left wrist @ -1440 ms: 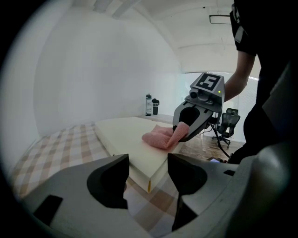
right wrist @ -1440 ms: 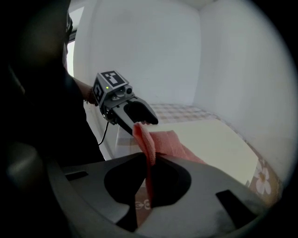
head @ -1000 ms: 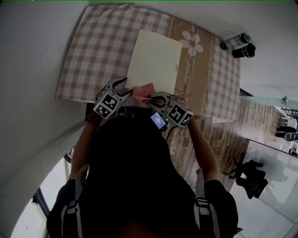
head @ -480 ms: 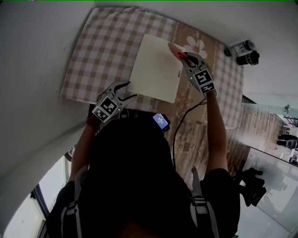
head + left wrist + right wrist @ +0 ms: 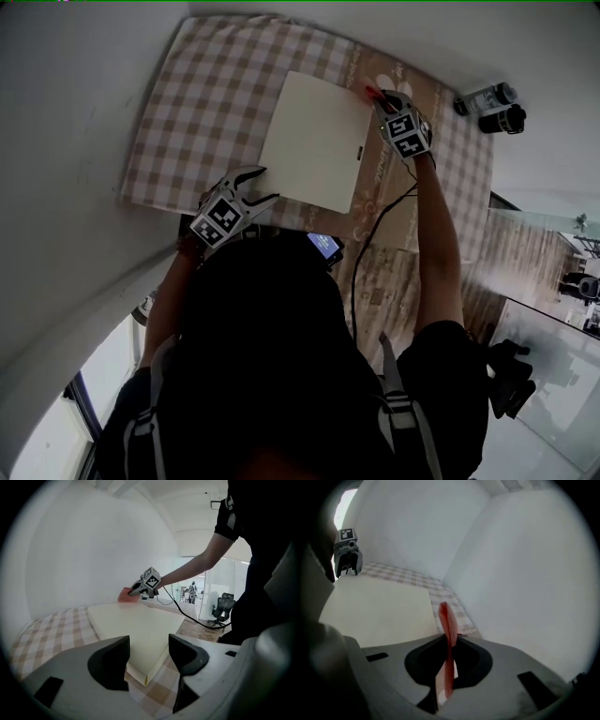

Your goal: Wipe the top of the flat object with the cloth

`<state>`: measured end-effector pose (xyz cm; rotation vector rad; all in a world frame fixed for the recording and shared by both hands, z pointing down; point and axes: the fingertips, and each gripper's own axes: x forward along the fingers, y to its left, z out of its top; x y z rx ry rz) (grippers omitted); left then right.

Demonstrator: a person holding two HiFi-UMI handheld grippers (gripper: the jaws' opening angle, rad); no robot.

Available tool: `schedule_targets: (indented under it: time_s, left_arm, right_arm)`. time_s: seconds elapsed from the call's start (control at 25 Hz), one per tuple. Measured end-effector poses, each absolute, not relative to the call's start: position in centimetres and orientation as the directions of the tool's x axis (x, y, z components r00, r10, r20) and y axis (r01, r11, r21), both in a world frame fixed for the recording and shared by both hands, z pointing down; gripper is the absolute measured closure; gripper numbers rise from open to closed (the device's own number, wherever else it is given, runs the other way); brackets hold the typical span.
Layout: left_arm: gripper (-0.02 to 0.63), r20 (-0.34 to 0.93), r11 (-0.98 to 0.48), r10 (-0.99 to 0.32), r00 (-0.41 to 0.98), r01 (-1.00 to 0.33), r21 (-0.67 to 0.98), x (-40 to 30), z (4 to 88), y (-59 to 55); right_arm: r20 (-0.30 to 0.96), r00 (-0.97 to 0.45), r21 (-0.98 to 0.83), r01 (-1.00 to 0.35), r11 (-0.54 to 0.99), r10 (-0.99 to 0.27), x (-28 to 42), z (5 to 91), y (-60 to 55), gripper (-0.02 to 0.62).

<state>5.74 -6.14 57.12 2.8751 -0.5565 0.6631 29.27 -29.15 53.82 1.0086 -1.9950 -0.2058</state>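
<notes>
The flat cream-coloured object (image 5: 314,141) lies on the checked tablecloth (image 5: 187,103). My right gripper (image 5: 377,94) is at the object's far right corner, shut on a red cloth (image 5: 371,90). In the right gripper view the cloth (image 5: 447,620) stands up thin between the closed jaws, beside the cream top (image 5: 379,609). My left gripper (image 5: 266,183) is open at the object's near left corner, with that corner (image 5: 140,667) just ahead of its empty jaws. From the left gripper view the right gripper (image 5: 146,583) and the cloth (image 5: 124,595) show at the far edge.
White walls run close along the table's left and far sides. Two dark cylinders (image 5: 489,105) stand on the floor past the table's right end. A black cable (image 5: 375,220) trails from the right gripper. An office chair (image 5: 511,375) stands on the wooden floor at right.
My right gripper has carried the red cloth from the object's near edge across to its far right corner. The left gripper has stayed by the near left corner.
</notes>
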Motion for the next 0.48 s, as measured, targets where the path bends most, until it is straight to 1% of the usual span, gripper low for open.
schedule_targets:
  time_s: [0.2, 0.4, 0.48]
  left_arm:
    - [0.333, 0.454, -0.924, -0.327, 0.829, -0.38, 0.029, 5.8, 58.0, -6.2]
    - [0.331, 0.456, -0.925, -0.328, 0.827, -0.379, 0.023, 5.7, 58.2, -6.1]
    - [0.331, 0.447, -0.926, -0.331, 0.831, -0.378, 0.019, 5.7, 58.3, -6.2]
  right_arm:
    - [0.682, -0.331, 0.369, -0.614, 0.698, -0.652, 29.1, 57.3, -28.4, 0.577]
    - [0.694, -0.346, 0.309, -0.648, 0.696, -0.631, 29.1, 58.3, -27.9, 0.577]
    - [0.715, -0.34, 0.307, -0.632, 0.712, -0.61, 28.9, 58.4, -27.9, 0.577]
